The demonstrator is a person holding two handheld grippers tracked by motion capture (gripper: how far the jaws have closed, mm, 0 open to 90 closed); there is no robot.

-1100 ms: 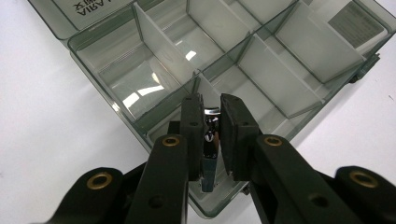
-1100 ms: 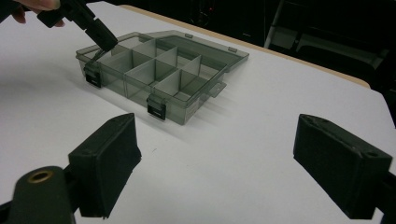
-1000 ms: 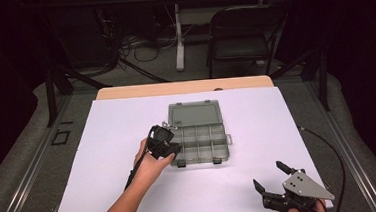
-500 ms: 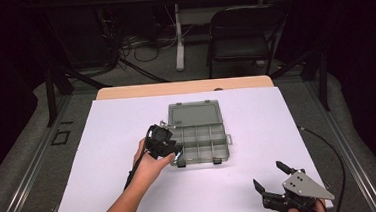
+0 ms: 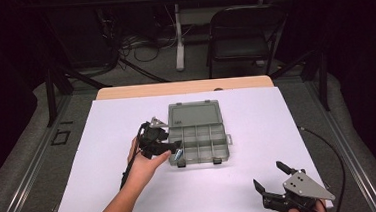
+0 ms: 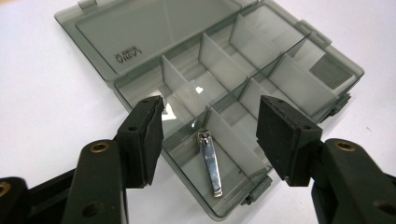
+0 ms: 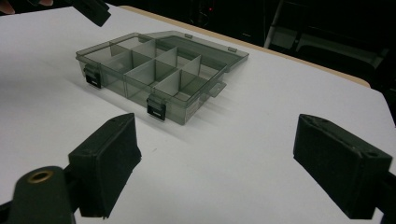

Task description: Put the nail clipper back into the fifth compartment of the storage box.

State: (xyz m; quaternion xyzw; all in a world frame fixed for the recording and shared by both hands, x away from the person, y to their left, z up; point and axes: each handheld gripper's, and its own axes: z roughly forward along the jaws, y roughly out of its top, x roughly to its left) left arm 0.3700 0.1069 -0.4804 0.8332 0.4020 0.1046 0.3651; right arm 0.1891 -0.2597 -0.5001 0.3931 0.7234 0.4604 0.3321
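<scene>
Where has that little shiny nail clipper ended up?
The nail clipper lies flat in a near corner compartment of the open grey box, just below the left tool, whose jaws stand open over it.

Light falls from above onto the white paper-covered table, which reads bright while the room behind it sinks into near black. The smoky translucent plastic compartment box carries soft glare on its lid and dividers, and the small chrome nail clipper glints. Both gripper views blur slightly at the near black jaws in the lower frame.
</scene>
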